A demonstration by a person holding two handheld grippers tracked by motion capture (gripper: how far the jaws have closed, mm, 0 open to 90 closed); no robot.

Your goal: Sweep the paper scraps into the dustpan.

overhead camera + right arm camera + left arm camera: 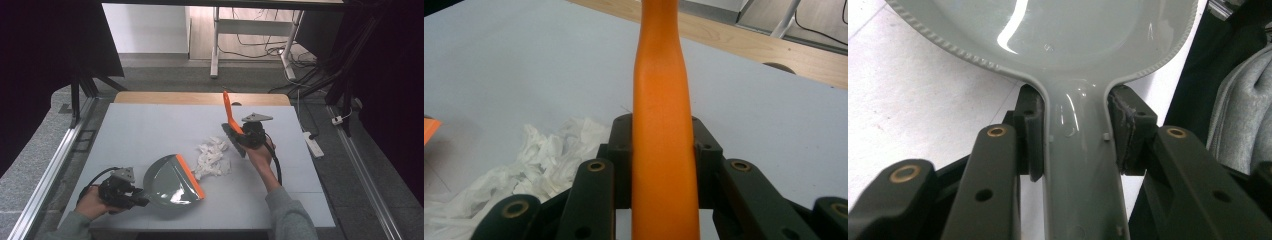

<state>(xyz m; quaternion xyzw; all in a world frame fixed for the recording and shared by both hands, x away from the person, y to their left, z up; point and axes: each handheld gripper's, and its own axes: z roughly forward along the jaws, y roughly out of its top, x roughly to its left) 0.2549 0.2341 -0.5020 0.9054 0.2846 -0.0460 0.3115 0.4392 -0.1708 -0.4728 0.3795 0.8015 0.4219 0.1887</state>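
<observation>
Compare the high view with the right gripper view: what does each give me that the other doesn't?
High view alone: the grey dustpan with its orange lip facing the paper, its handle in the left tongs, and the brush's dark head set down just right of the pile. Right gripper view alone: the pads pressed against both sides of the orange brush handle, and the paper's crumpled folds up close. Both share the white table, the paper scraps and the orange handle in the right tongs.

Overhead forward-down; jaw-close gripper views; shared table (150, 130)
</observation>
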